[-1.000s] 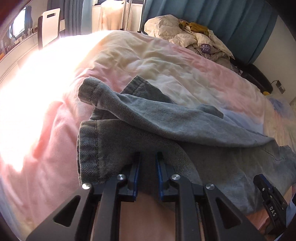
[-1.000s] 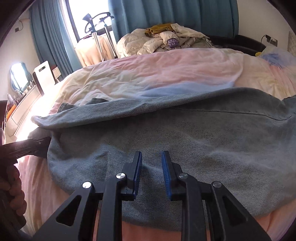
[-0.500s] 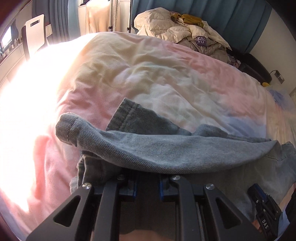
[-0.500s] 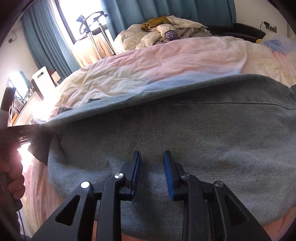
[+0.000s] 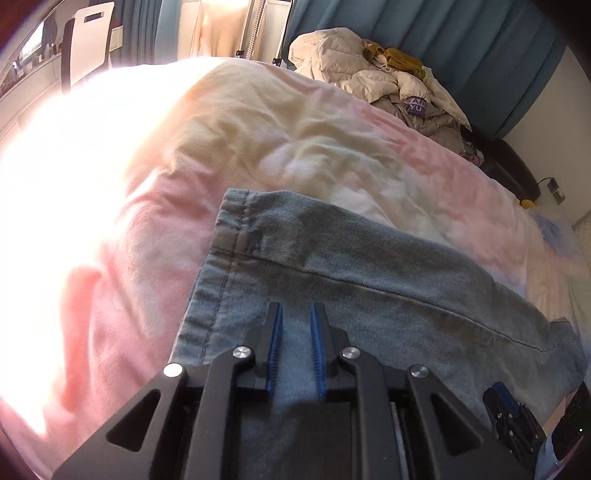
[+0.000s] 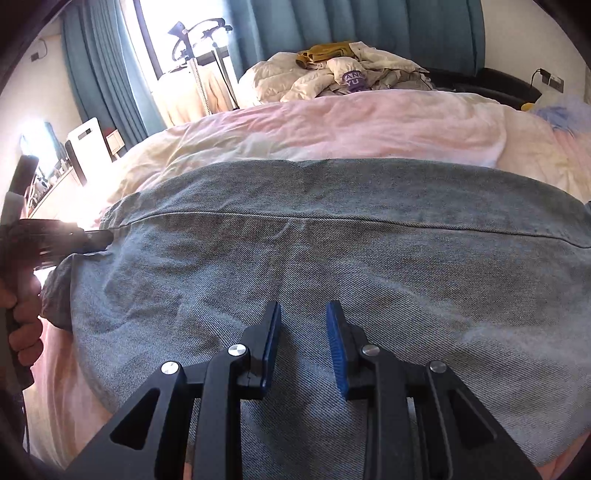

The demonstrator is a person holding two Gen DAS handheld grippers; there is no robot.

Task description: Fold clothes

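Note:
A pair of grey-blue jeans [image 5: 369,280] lies flat across the pink bed cover [image 5: 122,280], one leg stacked on the other, hems at the left. My left gripper [image 5: 296,314] is over the hem end of the legs; its jaws stand a little apart with denim running between and under them. In the right wrist view the jeans [image 6: 332,251] fill the middle. My right gripper [image 6: 303,310] sits over the denim with jaws apart, gripping nothing that I can see. The left gripper shows at the far left in the right wrist view [image 6: 96,236], at the hem.
A heap of pale jackets and clothes [image 6: 332,77] lies at the far end of the bed. A garment steamer stand [image 6: 199,62] and teal curtains [image 6: 369,26] are behind it. A white chair [image 5: 88,37] stands left. Strong sunlight washes out the bed's left side.
The upper jeans leg, raised and draped half a second ago, now lies flat on the lower leg. The left gripper's jaws are a little wider apart. The right gripper's jaws opened slightly.

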